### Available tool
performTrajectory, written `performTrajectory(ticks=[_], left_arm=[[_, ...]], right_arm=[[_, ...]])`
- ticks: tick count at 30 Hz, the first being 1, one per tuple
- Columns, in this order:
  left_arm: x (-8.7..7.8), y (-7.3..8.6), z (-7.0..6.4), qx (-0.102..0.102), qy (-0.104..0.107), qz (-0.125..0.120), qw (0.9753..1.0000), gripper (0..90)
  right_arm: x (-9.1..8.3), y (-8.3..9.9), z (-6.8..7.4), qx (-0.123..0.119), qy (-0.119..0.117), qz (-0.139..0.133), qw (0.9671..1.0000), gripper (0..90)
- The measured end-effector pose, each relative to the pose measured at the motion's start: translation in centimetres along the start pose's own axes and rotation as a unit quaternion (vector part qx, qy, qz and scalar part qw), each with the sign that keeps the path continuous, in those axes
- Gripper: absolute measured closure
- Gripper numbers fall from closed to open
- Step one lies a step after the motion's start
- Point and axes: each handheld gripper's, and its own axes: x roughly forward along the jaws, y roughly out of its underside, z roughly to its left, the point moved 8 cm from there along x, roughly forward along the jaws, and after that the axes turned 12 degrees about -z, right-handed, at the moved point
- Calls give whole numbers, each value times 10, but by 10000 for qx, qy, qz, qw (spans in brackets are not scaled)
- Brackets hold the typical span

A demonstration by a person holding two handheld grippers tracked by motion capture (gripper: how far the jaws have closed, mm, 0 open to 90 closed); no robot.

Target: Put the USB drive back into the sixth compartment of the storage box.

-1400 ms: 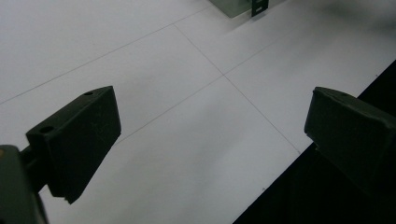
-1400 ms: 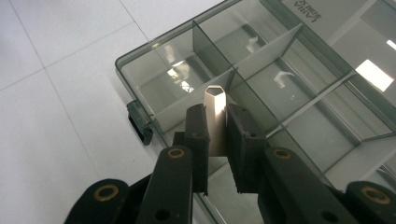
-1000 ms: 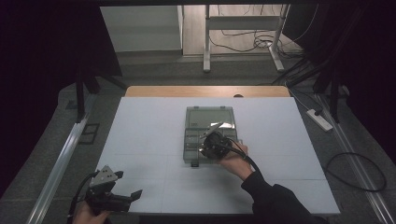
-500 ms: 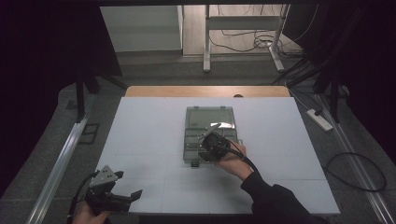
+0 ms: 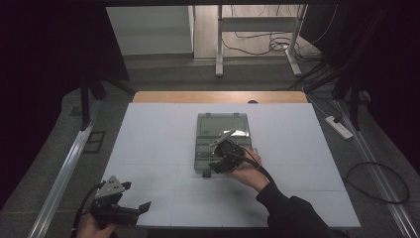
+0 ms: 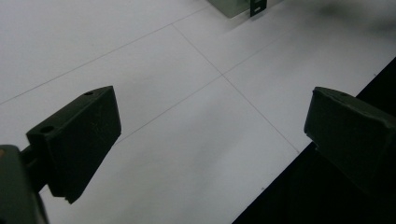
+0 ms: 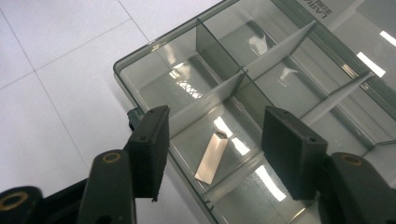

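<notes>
We hold the right claw (image 7: 212, 154) spread open above the small flat strip (image 7: 212, 157) lying in a near compartment of the clear divided box (image 7: 140, 60), where a jaw may catch a divider.

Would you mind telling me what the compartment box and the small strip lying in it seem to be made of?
Compartment box: likely clear, glossy plastic; the table shows through and its dividers glint. Small strip: thin, flat and pale with a sheen, perhaps metal or plastic; I can't tell which.
</notes>
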Motion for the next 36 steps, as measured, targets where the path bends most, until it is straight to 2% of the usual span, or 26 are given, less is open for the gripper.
performTrajectory(ticks=[8, 19, 36], left_arm=[[0, 0, 0, 0, 6, -1, 10000, 37], [0, 0, 0, -10, 21, 10, 10000, 37], [0, 0, 0, -5, 19, -2, 10000, 37]], right_arm=[[-6, -4, 0, 101, -60, -124, 9999, 274], [-14, -5, 3, 184, -216, -185, 9994, 171], [-26, 4, 2, 122, -208, -155, 9996, 33]])
